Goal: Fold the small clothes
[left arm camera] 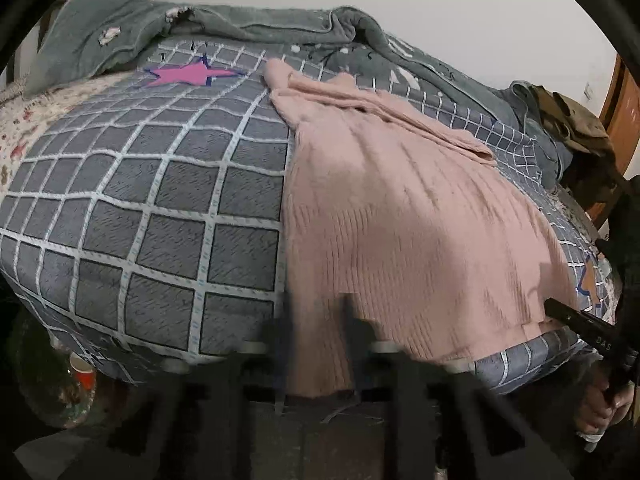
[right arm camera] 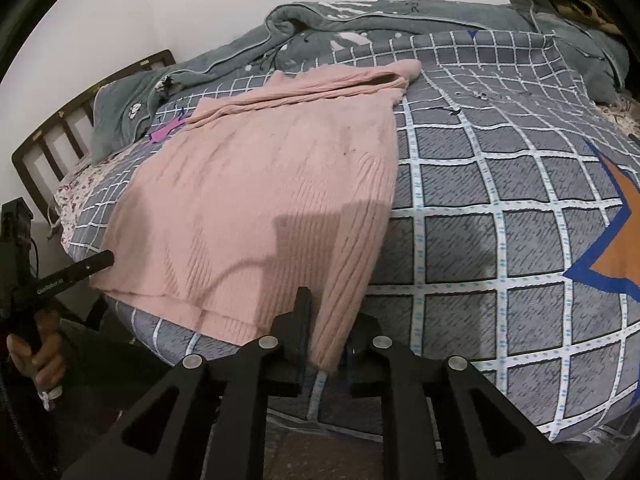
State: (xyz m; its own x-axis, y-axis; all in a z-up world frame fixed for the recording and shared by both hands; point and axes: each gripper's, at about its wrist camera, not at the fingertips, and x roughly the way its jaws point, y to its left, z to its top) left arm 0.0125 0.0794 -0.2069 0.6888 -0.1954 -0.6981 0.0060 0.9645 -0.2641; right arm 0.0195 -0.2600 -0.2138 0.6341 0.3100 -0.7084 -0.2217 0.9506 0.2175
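Left tool point(left arm camera: 316, 344) and right tool point(right arm camera: 320, 332) each clamped on sweater point(right arm camera: 260, 184) hem corner at bed point(right arm camera: 500, 208) edge, probably to lift hem for fold.

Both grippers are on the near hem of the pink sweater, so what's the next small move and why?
Probably lift both corners together and carry the hem toward the collar. The left gripper and right gripper are each shut on a near corner of the pink ribbed knit sweater, which lies flat on the grey checked bedspread, sleeves already folded in.
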